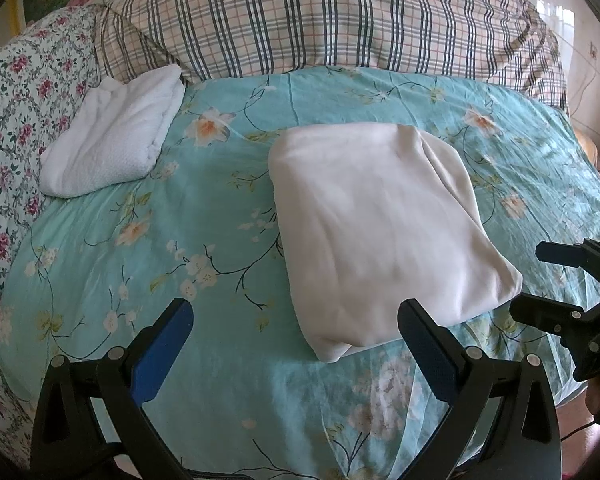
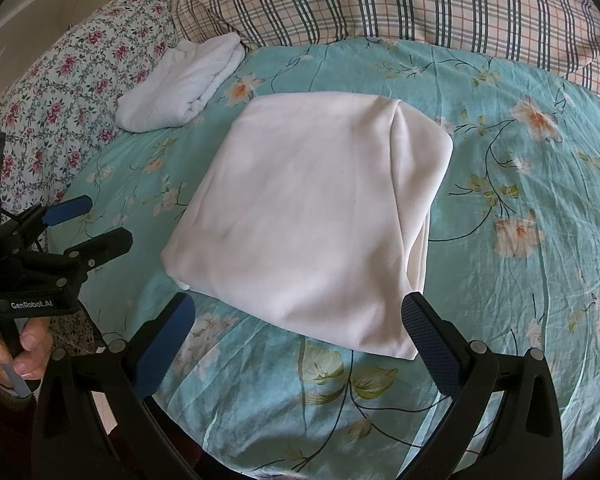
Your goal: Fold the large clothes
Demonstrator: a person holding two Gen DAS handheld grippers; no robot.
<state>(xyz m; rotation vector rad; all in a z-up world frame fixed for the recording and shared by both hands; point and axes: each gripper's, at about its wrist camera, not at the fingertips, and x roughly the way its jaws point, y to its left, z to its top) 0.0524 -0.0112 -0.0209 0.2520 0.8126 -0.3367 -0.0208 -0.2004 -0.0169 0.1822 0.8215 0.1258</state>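
Here, folded cream garment (image 2: 308, 216) flat on bedspread (image 2: 520, 280), long axis tilted left-far, both grippers' fingers wide, empty.

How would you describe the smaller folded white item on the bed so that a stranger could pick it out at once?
Start at the plaid pillows at the head of the teal floral bedspread. Just below their left corner, beside the pink-flowered quilt, lies the folded white towel. Unlike the larger, smooth cream garment in the bed's middle, it is bright white, nubbly-textured, and narrower.
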